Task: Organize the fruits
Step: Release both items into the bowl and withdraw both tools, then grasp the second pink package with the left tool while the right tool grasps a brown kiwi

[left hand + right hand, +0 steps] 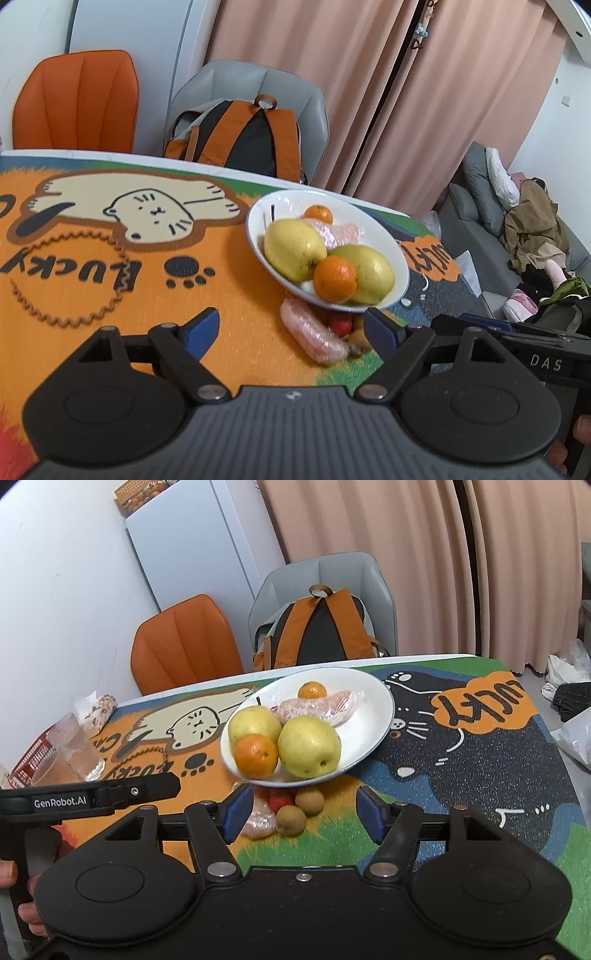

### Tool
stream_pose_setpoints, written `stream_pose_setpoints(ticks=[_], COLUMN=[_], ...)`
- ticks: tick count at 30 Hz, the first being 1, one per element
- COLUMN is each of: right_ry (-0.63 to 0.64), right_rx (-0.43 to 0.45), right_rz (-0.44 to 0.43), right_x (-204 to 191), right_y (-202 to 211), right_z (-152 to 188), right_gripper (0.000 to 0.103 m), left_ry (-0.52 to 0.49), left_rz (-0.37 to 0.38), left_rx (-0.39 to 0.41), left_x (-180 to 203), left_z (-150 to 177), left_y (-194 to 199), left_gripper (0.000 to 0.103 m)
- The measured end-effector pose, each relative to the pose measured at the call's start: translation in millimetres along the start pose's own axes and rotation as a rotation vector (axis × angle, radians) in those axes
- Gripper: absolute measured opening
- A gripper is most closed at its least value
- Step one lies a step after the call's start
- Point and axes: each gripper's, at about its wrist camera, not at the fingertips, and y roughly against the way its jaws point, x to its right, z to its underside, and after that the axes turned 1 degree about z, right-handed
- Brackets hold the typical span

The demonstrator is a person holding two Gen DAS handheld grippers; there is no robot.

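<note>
Your plate [373,701] hides part of the red fruit [277,799] and wrapped packet [260,821]; the tabletop [480,775] runs off the right edge.

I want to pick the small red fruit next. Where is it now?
The small red fruit lies on the mat just in front of the white plate, between the plastic-wrapped piece and two small brown fruits.

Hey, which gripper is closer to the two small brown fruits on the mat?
Right. The right gripper has the small brown fruits lying between its open fingers. The left gripper sits further to their left, with the plastic-wrapped item between.
</note>
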Motion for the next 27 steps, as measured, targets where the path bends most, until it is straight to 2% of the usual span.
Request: stream_pose_setpoints(ticks=[5,9,12,14,18,27], right_ry=[-0.005,-0.015,-0.017,-0.028,-0.056,-0.049], right_rx=[-0.013,-0.004,-0.013,-0.018,-0.026,-0.036], right_rz=[-0.008,-0.024,-0.016,-0.01,0.005,0.016], right_x=[-3.0,-3.3,-3.7,-2.3,2.0,-0.1], right_y=[3.3,6.6,5.2,3.7,-0.6,-10.5], right_z=[8.4,16.8,23.1,27.1,33.4,38.2], right_gripper=[0.062,0.081,0.085,0.089,0.102,0.103], left_ry=[0.01,0.013,0.018,0.021,0.018,0.03], left_rz=[-0.006,-0.007,-0.009,-0.008,0.004,0.015], left_rx=[-0.018,-0.03,-0.034,-0.041,-0.055,-0.079], left_x=[-4.5,-7.2,-8.3,-8.8,-8.3,-12.2], left_z=[12.1,18.7,21.7,24.3,29.8,36.3], left_y=[1.9,2.1,1.9,0.8,-1.9,-8.1], left_gripper=[0.084,0.084,0.084,0.09,0.096,0.1])
